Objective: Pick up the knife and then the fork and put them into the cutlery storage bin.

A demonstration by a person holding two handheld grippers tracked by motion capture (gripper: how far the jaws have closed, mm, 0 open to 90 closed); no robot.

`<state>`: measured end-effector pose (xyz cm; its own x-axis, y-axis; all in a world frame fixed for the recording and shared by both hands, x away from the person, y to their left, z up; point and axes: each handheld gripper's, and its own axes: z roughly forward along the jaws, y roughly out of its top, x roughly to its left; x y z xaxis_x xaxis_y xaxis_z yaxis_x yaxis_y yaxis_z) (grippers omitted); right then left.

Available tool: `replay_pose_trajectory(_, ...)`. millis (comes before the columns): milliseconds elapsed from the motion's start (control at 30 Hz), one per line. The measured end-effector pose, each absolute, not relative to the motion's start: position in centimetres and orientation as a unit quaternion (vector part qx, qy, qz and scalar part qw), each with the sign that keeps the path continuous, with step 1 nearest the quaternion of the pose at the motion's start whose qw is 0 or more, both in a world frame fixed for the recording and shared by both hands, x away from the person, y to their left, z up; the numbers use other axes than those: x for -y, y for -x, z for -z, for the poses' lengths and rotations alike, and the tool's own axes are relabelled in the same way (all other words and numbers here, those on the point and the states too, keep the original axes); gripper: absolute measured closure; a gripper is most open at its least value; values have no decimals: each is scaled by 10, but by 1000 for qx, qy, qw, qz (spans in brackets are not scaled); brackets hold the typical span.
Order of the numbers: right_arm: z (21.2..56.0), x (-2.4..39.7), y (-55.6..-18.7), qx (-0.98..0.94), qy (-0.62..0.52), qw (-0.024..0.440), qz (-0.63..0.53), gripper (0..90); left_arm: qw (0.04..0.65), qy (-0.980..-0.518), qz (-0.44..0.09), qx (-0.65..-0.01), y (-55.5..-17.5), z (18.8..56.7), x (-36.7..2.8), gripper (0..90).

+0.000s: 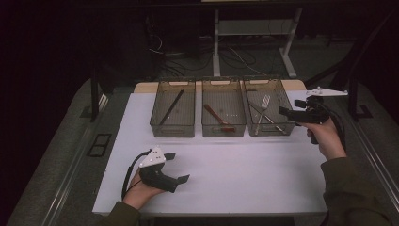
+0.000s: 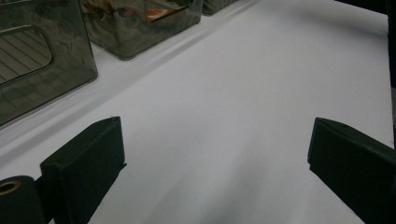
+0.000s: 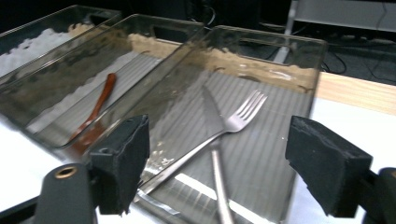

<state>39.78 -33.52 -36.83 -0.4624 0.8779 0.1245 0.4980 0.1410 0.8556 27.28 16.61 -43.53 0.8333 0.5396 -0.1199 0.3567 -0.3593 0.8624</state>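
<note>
At the right edge of the worktop (image 1: 226,179), the right gripper (image 1: 288,113) hovers beside the right bin (image 1: 277,129), jaws wide and empty. Inside that bin lie a fork (image 3: 243,112) and a knife (image 3: 211,112), crossed and touching. Near the front left, the left gripper (image 1: 179,167) rests low, jaws wide, holding nothing.
</note>
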Motion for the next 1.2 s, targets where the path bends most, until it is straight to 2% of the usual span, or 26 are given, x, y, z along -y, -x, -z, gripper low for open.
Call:
replay_pose_trajectory(633, 379, 300, -344, -751, -408, 195, -481, 169, 499, -817, -92, -274, -272, 435, -171, 34)
replay_pose_trajectory(1200, 405, 289, -297, -769, -369, 153, -499, 155, 493, -817, -93, -285, -273, 435, -172, 0)
